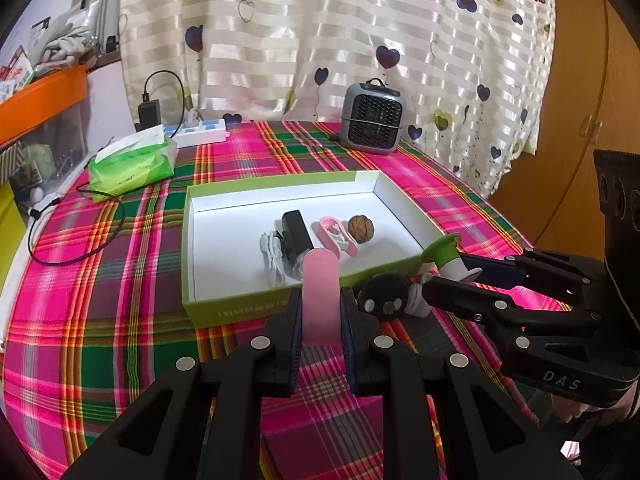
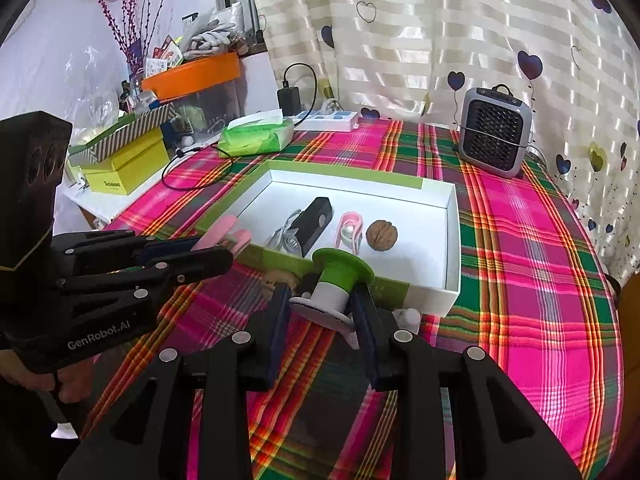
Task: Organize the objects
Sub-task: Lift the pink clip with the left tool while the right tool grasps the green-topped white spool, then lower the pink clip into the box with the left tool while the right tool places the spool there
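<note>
A green box with a white inside [image 1: 224,312] [image 2: 448,292] lies on the plaid table. It holds a black key case with keys [image 1: 294,238] [image 2: 312,222], a small pink item [image 1: 336,236] [image 2: 350,228] and a walnut [image 1: 361,229] [image 2: 382,235]. My left gripper [image 1: 320,312] [image 2: 208,250] is shut on a flat pink piece [image 1: 320,296] [image 2: 224,232] at the box's near wall. My right gripper [image 2: 320,304] [image 1: 448,276] is shut on a green and white stamp-like object [image 2: 338,280] [image 1: 446,254] beside the box's near wall.
A grey mini heater [image 1: 374,118] [image 2: 496,132] stands behind the box. A green tissue pack [image 1: 134,164] [image 2: 258,136], a white power strip [image 1: 200,132] and a black cable [image 1: 72,240] lie at the far left. Small black and white items [image 1: 384,296] lie by the box's near edge.
</note>
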The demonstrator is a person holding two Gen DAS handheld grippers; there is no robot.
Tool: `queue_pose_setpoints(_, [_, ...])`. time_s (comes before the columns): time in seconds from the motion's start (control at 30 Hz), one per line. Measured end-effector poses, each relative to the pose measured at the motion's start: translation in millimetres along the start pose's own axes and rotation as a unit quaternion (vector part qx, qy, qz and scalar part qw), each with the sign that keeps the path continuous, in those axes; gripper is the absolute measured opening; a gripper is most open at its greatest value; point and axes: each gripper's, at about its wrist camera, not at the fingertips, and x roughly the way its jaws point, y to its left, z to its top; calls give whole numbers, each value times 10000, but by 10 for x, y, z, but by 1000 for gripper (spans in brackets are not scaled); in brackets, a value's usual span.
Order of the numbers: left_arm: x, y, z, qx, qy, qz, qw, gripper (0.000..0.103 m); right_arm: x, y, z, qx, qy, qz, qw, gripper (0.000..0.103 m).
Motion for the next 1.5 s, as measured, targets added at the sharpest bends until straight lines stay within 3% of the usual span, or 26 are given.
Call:
queue_pose_setpoints(0.93, [444, 232, 320, -90, 170, 504, 9985, 16, 477, -447, 304, 210, 234, -52, 9995, 33])
queue_pose_setpoints(1.5, [718, 404, 413, -174, 345, 787, 9961, 16, 805, -654, 334, 336, 695, -183, 9968, 33])
